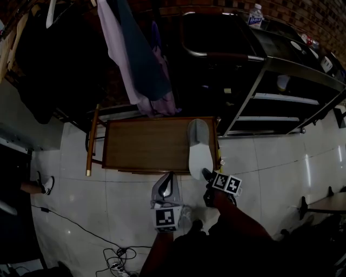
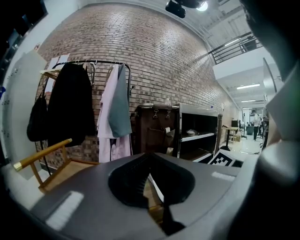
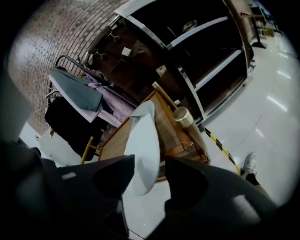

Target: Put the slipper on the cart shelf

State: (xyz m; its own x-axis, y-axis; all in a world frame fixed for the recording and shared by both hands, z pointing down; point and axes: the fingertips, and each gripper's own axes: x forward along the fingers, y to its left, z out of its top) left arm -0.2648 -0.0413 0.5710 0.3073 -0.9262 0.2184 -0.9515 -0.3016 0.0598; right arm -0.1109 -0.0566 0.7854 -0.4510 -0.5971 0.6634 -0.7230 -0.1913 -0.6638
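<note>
A pale grey slipper (image 1: 199,149) lies on the right end of the low wooden cart shelf (image 1: 146,143), its heel sticking out over the front edge. My right gripper (image 1: 207,174) is at that heel. In the right gripper view the slipper (image 3: 143,145) stands between the jaws of the right gripper (image 3: 150,161), with a gap on the right side, so the jaws are open. My left gripper (image 1: 170,177) hovers in front of the shelf, left of the slipper, with nothing in it. Its jaws (image 2: 152,157) meet at the tips, and the shelf wood (image 2: 70,171) lies beyond.
A clothes rack with pink and grey garments (image 1: 140,70) hangs behind the cart. A black metal shelf unit (image 1: 281,92) stands at the right, a water bottle (image 1: 255,15) on top. A roll of tape (image 3: 183,116) sits on the cart's end. Cables (image 1: 116,259) lie on the tiled floor.
</note>
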